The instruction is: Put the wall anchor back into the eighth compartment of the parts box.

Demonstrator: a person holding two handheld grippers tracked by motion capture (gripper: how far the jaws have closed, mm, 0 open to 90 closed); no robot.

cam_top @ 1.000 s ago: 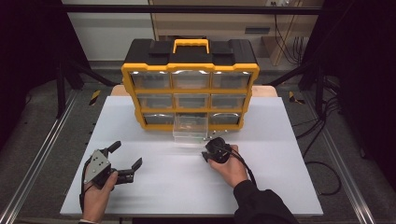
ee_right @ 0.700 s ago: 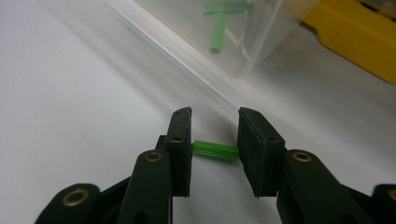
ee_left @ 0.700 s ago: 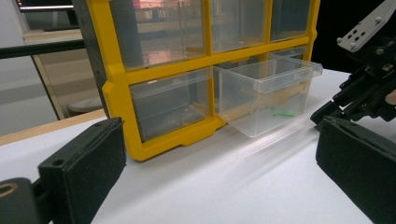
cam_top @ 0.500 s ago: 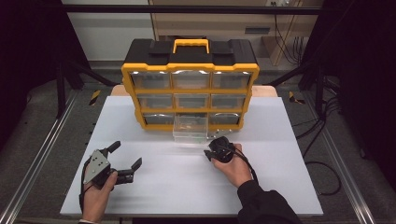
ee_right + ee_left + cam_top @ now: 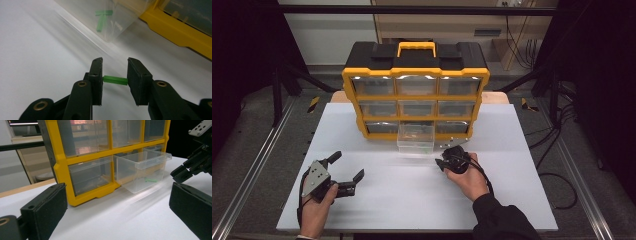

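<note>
I see a white table point(image 5: 412, 200) under the work, with black cables point(image 5: 562, 175) on the floor at three o'clock and metal rails point(image 5: 252, 170) at nine o'clock.

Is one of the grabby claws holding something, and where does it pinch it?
Yes. The right gripper holds a small green ribbed plastic peg, pinched end to end between its black pads. The left gripper is open and holds nothing.
</note>
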